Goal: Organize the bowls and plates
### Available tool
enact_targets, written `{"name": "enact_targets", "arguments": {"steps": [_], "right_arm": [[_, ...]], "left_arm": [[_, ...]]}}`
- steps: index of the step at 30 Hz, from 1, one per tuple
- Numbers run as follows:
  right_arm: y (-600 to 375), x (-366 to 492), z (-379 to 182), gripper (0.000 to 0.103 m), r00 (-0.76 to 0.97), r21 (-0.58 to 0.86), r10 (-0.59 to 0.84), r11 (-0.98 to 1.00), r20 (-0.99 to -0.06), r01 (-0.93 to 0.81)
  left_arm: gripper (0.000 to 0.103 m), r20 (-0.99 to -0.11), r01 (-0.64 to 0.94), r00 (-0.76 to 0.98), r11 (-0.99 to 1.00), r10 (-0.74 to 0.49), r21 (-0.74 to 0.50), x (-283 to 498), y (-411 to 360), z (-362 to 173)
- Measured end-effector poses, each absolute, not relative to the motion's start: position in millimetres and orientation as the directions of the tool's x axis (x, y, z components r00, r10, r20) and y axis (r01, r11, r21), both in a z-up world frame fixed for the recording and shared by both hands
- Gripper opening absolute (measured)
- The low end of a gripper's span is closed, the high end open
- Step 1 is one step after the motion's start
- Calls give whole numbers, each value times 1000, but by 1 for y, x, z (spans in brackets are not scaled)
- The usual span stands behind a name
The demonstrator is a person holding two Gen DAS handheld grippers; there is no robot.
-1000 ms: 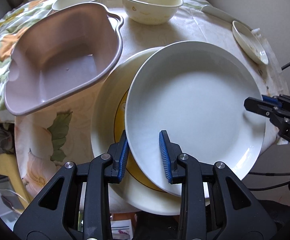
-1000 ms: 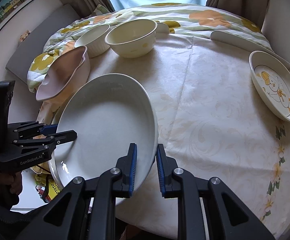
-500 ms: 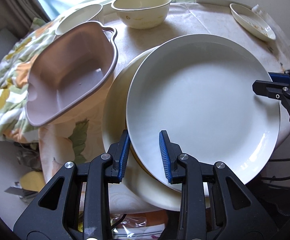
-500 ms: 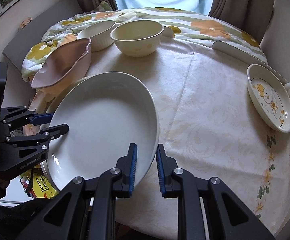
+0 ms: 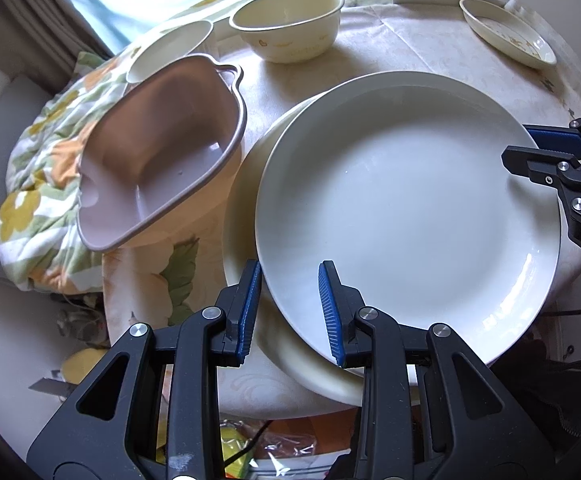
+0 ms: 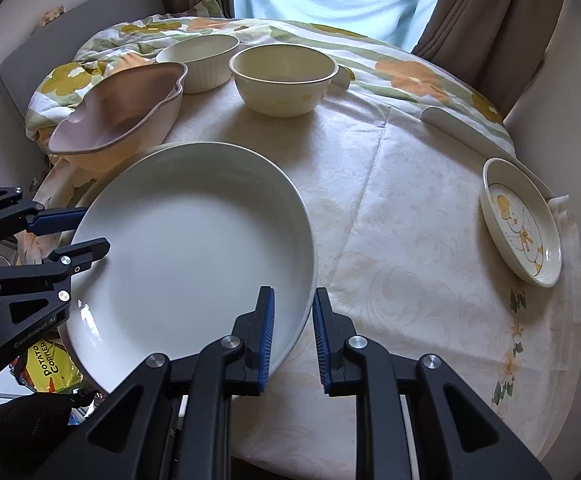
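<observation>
A large white plate [image 5: 406, 208] is held by both grippers above a cream plate [image 5: 242, 208] on the table; it also shows in the right wrist view [image 6: 194, 256]. My left gripper [image 5: 290, 312] straddles its near rim, jaws around the edge. My right gripper [image 6: 292, 332] is shut on the opposite rim and shows at the right of the left wrist view [image 5: 542, 152]. The left gripper shows at the left of the right wrist view [image 6: 78, 232].
A pink bear-shaped bowl [image 5: 158, 152] sits at the left. A cream bowl [image 6: 282, 76] and a ribbed white bowl [image 6: 198, 60] stand at the back. A small duck-print dish [image 6: 522, 224] lies at the right. A flowered blanket [image 6: 402, 68] lies behind.
The white plate has slid further over the cream plate, hiding its yellow centre. Both grippers moved with it.
</observation>
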State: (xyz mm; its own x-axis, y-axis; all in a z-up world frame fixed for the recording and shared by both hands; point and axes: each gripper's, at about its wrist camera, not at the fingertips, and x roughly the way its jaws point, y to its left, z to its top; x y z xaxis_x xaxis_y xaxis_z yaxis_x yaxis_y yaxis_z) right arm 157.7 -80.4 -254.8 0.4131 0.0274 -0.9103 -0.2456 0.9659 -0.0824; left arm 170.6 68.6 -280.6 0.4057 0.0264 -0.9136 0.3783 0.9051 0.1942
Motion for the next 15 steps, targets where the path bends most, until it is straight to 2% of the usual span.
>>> {"name": "enact_targets", "arguments": {"steps": [15], "right_arm": [[-67,154,-260,18,424,-117,7,957,-905,-264]], "left_arm": [[27,-897,387,438,891,50,238,171,75,-276]]}}
